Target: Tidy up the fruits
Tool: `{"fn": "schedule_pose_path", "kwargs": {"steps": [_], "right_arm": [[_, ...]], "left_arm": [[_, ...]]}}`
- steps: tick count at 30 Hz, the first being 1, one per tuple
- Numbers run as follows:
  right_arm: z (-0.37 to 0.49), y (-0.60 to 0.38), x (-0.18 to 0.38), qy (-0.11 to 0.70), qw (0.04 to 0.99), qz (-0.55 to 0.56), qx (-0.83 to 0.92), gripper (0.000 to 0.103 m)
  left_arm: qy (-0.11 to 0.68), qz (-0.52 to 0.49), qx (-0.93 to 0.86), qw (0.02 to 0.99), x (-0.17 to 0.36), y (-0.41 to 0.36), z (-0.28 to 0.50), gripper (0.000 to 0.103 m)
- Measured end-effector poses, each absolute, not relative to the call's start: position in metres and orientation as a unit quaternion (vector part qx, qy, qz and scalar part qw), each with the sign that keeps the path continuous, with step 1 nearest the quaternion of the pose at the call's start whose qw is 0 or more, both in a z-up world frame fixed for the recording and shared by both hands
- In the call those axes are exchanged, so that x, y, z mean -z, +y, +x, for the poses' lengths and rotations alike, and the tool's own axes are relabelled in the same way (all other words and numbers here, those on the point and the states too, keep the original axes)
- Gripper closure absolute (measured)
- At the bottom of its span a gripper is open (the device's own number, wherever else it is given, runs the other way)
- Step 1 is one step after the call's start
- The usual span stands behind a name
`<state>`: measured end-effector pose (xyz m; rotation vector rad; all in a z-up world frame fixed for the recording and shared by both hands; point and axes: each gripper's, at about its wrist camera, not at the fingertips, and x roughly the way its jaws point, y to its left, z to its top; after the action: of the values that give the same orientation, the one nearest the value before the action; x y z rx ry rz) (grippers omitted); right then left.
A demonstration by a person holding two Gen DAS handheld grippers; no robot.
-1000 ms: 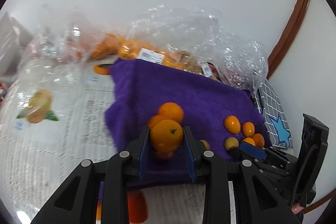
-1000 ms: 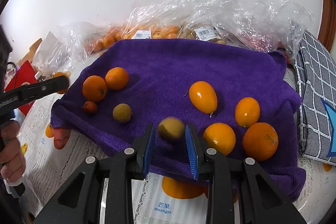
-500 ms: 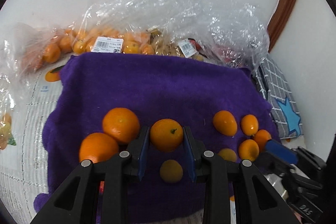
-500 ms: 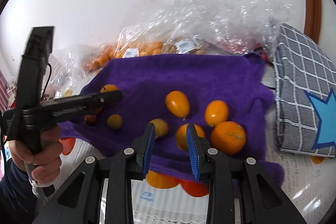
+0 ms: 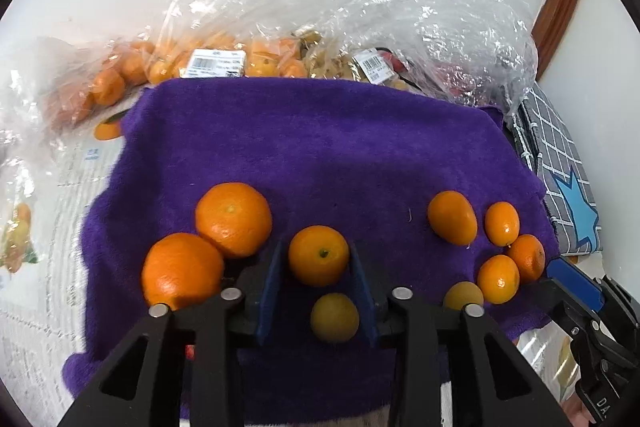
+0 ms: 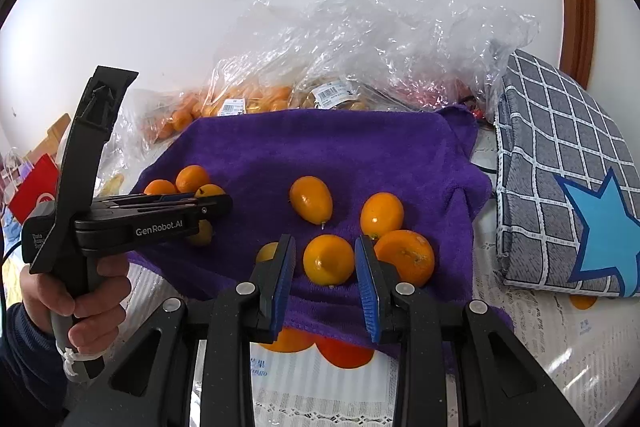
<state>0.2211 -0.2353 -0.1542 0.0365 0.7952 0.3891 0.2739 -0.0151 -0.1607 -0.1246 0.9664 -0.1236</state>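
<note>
Two claws: left claw [image 5: 318,259] clamps a mandarin [image 5: 318,255], lower centre; right claw [image 6: 325,259] apart. Judged risk: mandarin rolling across purple towel [image 5: 320,147] on release.

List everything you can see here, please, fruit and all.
Towel: one, purple, spread over printed paper.
Big oranges: two, orange, towel's left side.
Small fruits: five, four orange and one yellowish, clustered on towel's right.
Round fruit: one, yellowish, on towel below left tongs.
Plastic bags: several, clear, behind towel, holding more fruit.
Checked cloth: one, grey with blue star, right of towel.
Left tongs: black and blue, clamped on one small orange.
Right tongs: black and blue, open, empty.
Hand: one, holding the left tongs.
</note>
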Motion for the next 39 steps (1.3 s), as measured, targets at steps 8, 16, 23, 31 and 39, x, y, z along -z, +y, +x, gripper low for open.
{"fn": "schedule_pose_path", "kwargs": {"steps": [8,16,23,31,39], "right_arm": [[0.193,-0.251,0.131,0.389,0.909,0.051,-0.141,0.063],[0.140,-0.264,0.089,0.376,0.921,0.043,-0.093,0.044],[0.083,-0.265,0.062,0.334,0.941,0.008,-0.056,0.012],[0.059,-0.264,0.046,0.325,0.944,0.016,-0.052,0.008],[0.051,-0.264,0.047,0.330,0.943,0.021,-0.048,0.008]], "left_arm": [[0.422,-0.073,0.052,0.902,0.115,0.004,0.222,0.057],[0.367,-0.076,0.041,0.926,0.075,0.008,0.144,0.036],[0.349,-0.051,0.029,0.935,0.060,0.001,0.100,0.029],[0.326,-0.044,0.019,0.944,0.043,0.001,0.068,0.026],[0.322,-0.046,0.016,0.945,0.040,0.004,0.064,0.026]]}}
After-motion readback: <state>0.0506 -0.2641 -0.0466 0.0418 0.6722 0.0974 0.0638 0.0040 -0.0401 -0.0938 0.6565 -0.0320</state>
